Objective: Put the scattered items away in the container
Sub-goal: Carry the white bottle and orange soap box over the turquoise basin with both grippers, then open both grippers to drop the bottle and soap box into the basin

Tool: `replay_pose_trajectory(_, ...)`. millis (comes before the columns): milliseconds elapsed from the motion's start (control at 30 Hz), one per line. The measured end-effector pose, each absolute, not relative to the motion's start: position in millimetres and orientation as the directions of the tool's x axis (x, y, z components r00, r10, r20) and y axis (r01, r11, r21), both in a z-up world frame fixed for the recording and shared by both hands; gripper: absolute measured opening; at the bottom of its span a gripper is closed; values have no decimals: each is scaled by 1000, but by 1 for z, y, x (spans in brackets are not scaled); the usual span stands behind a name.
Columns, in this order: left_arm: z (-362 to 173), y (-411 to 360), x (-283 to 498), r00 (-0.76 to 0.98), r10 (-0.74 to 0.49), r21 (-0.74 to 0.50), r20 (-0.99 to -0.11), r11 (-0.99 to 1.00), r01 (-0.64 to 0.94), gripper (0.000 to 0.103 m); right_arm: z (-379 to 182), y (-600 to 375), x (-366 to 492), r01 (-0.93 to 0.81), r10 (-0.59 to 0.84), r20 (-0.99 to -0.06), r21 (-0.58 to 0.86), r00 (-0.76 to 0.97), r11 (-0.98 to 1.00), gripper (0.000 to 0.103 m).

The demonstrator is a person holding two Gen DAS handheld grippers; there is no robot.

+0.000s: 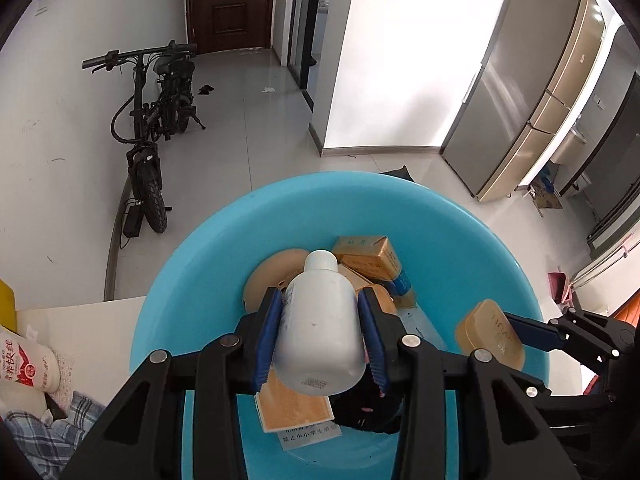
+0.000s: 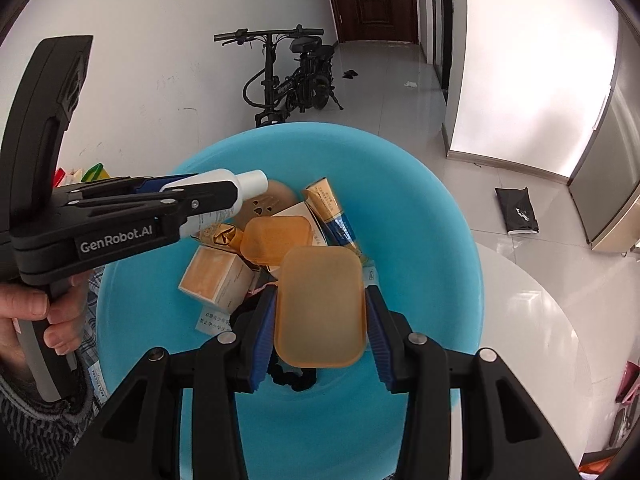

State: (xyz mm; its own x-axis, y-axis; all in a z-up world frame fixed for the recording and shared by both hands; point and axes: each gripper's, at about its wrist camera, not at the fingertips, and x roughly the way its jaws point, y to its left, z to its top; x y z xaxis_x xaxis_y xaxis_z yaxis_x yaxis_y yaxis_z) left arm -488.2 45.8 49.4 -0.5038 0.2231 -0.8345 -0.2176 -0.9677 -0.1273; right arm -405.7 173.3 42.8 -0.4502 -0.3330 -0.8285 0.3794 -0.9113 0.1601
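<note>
Left gripper (image 1: 322,338) clamps one white bottle (image 1: 320,328); right gripper (image 2: 320,332) clamps one orange soap box (image 2: 320,306); one blue basin (image 2: 420,208) beneath both jaws.

blue basin (image 2: 440,216) centre crowded with boxes (image 2: 216,280), near floor bare

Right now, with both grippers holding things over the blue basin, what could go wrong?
The white bottle in the left gripper may land on the stacked yellow boxes and roll. The orange soap case in the right gripper could knock the other orange case already inside the blue basin.
</note>
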Motion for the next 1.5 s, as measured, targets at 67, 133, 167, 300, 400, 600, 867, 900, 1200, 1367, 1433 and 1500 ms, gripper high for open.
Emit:
replay_pose_trajectory(67, 44, 48, -494, -497, 219, -120, -840, -967, -223, 42, 42, 172, -409, 380, -328, -830, 155, -450, -912, 41)
replay_pose_trajectory(133, 39, 50, -497, -500, 217, -118, -839, -968, -222, 42, 41, 172, -411, 378, -325, -832, 152, -450, -913, 41)
replay_pose_trajectory(167, 38, 50, -498, -506, 216, -116, -835, -968, -222, 42, 41, 172, -413, 377, -323, -832, 150, -451, -914, 41)
replay_pose_trajectory(300, 35, 47, -499, -534, 181, -83, -826, -976, -201, 42, 40, 171, -414, 376, -319, -835, 147, -449, -915, 41)
replay_pose_trajectory(400, 34, 40, -500, -533, 178, -94, -827, -979, -180, 48, 41, 170, -414, 375, -314, -837, 143, -448, -916, 41)
replay_pose_trajectory(600, 42, 21, -490, -576, 151, -96, -803, -988, -124, 72, 42, 170, -414, 371, -307, -841, 138, -446, -918, 41)
replay_pose_trajectory(867, 64, 11, -441, -621, 117, -28, -775, -988, -152, 72, 45, 170, -411, 362, -297, -846, 134, -443, -922, 41)
replay_pose_trajectory(900, 67, 10, -433, -624, 113, -21, -773, -988, -153, 73, 46, 170, -409, 362, -296, -846, 134, -443, -923, 41)
replay_pose_trajectory(1200, 77, 4, -370, -616, 133, -25, -776, -983, -181, 82, 58, 164, -379, 380, -290, -844, 112, -451, -918, 41)
replay_pose_trajectory(1367, 77, 11, -360, -618, 117, -13, -778, -985, -169, 87, 55, 157, -372, 384, -279, -851, 100, -444, -918, 41)
replay_pose_trajectory(1433, 76, 12, -365, -615, 118, -21, -780, -986, -164, 88, 51, 155, -377, 378, -264, -859, 91, -438, -922, 41)
replay_pose_trajectory(1500, 74, 15, -372, -613, 114, -17, -782, -987, -162, 87, 45, 154, -386, 370, -251, -867, 84, -431, -925, 41)
